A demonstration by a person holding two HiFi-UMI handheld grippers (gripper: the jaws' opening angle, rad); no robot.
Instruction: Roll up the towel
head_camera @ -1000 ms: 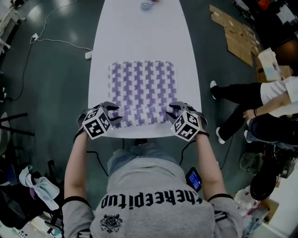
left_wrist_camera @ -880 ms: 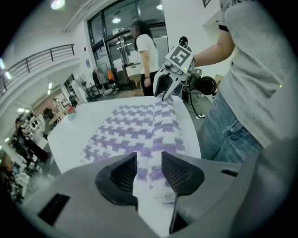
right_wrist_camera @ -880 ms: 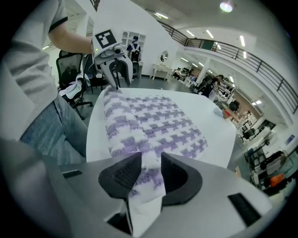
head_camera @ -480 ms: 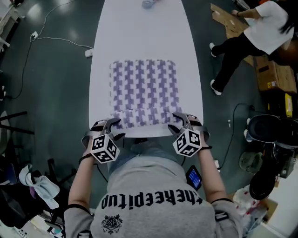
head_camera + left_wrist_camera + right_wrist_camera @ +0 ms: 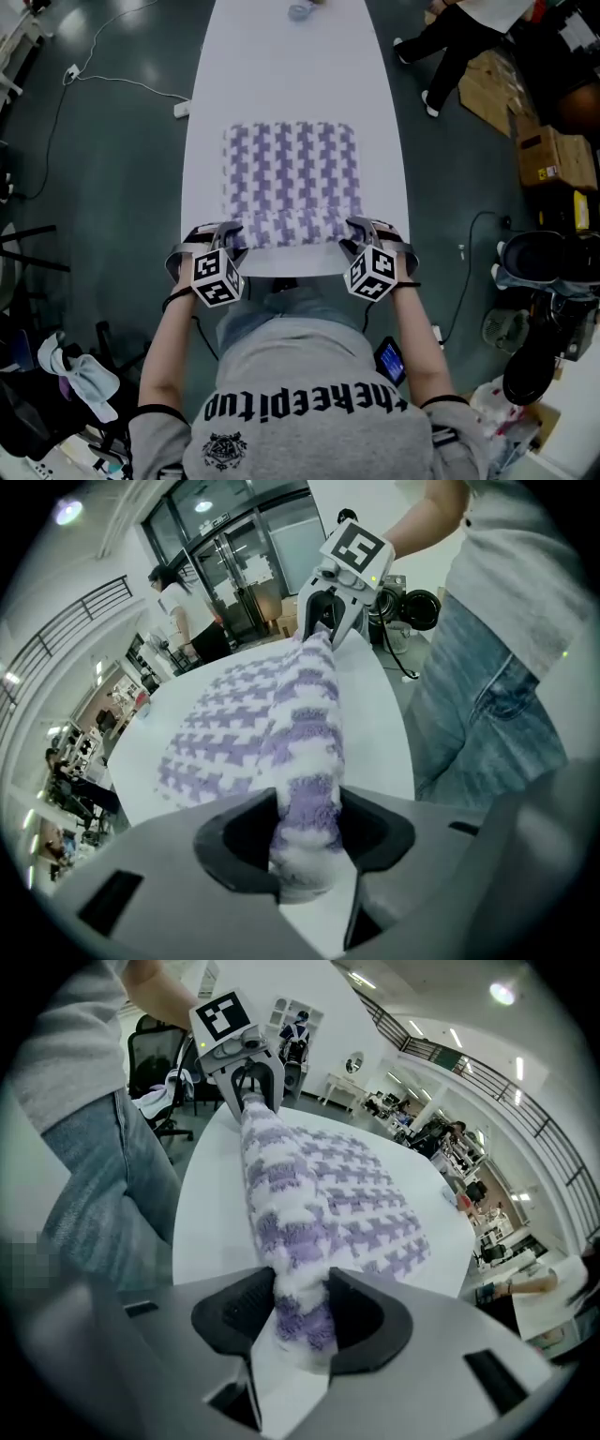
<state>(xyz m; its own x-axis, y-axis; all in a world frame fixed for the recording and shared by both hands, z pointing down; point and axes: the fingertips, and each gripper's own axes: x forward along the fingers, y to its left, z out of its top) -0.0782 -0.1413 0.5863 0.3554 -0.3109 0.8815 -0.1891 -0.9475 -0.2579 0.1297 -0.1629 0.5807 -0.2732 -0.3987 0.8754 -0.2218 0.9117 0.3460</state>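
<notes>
One purple-and-white houndstooth terry towel (image 5: 292, 169) lies on one long white oval table (image 5: 291, 66), most of it flat and its near edge turned into a single thick roll (image 5: 291, 228) at the table's near end. Two grippers work it, one at each end of that roll, each carrying one marker cube. The left gripper (image 5: 225, 234) has just been closing its jaws, which stand fairly wide with the roll's left end filling the gap and touching both pads. The right gripper (image 5: 361, 230) has also just been closing, its jaws wide and pressed on the roll's right end. One small bluish object (image 5: 298, 11) sits at the table's far end, well apart from the towel. Only the head view shows the towel's whole outline, the white cable (image 5: 122, 84) on the dark floor and the brown cardboard boxes (image 5: 548, 155). The left gripper view looks along the roll (image 5: 309, 714) to the right gripper (image 5: 328, 611) and shows glass doors (image 5: 234, 564) beyond; the right gripper view looks along it (image 5: 281, 1204) the other way to the left gripper (image 5: 248, 1068) and takes in a railed balcony (image 5: 506, 1101).
</notes>
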